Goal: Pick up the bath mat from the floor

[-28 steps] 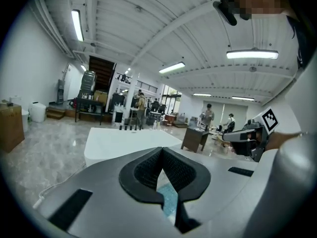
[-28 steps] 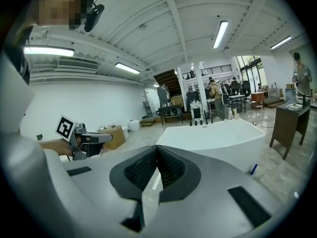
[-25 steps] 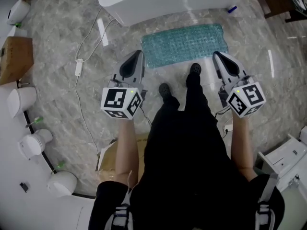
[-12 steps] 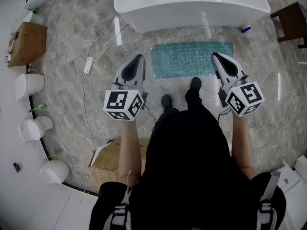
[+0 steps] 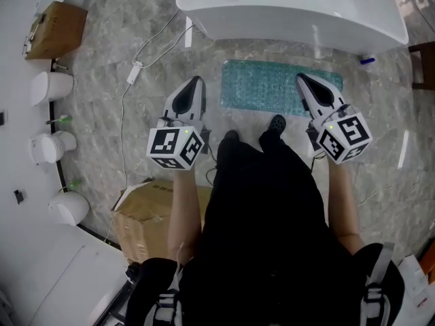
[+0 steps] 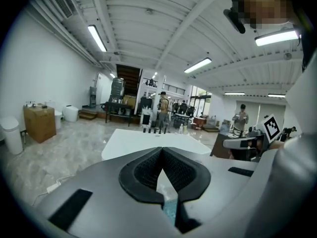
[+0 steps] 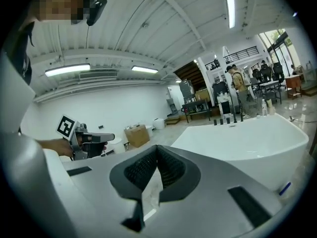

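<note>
Two closed, empty tools: left gripper (image 5: 198,81), right gripper (image 5: 300,77); bath mat (image 5: 272,87) on floor (image 5: 129,141) between them.

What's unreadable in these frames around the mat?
Bath mat: right end hidden behind the right gripper, head view.
Bathtub: far side cut off by the head view's top edge.
Blue object by the bathtub: too small to identify, head view.

Teal bubble-patterned bath mat (image 5: 272,87), grey veined marble floor (image 5: 95,156)
</note>
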`<state>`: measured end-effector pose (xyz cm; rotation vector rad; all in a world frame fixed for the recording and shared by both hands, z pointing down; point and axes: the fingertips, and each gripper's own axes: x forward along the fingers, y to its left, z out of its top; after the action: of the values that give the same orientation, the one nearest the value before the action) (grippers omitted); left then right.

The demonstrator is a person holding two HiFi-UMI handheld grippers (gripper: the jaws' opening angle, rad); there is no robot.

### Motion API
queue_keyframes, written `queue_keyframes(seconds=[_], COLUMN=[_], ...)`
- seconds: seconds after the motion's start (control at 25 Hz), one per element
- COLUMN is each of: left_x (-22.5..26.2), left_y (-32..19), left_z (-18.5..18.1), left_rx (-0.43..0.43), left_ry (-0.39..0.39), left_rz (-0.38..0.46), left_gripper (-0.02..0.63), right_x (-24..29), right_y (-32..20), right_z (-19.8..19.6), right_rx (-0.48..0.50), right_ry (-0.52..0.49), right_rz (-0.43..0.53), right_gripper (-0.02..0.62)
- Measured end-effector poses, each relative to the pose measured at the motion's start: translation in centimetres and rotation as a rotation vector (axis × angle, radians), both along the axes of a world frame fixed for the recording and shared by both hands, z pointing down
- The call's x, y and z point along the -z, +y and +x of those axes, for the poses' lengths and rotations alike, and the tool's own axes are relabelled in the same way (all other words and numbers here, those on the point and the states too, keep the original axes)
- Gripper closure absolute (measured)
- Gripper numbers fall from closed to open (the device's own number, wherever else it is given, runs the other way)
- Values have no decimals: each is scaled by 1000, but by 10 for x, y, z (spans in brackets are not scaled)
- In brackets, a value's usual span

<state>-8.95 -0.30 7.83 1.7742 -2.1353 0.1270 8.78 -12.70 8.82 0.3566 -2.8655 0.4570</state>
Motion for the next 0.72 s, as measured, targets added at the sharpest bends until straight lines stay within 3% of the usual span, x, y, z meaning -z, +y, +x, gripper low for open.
queue_keyframes(seconds=[0.36,0.72], left_x=[-47,-73], left_y=[-16,-58], left_z=[22,9], left_rx=[7,-137], left_ry=[32,25], left_rz=[-102,-155], left_gripper=[595,595], right_x=[-42,-82], right_y=[-26,-36], right_z=[14,4], right_rx=[3,-96], right_ry=[46,75], right_rz=[-76,-157], right_gripper=[583,583])
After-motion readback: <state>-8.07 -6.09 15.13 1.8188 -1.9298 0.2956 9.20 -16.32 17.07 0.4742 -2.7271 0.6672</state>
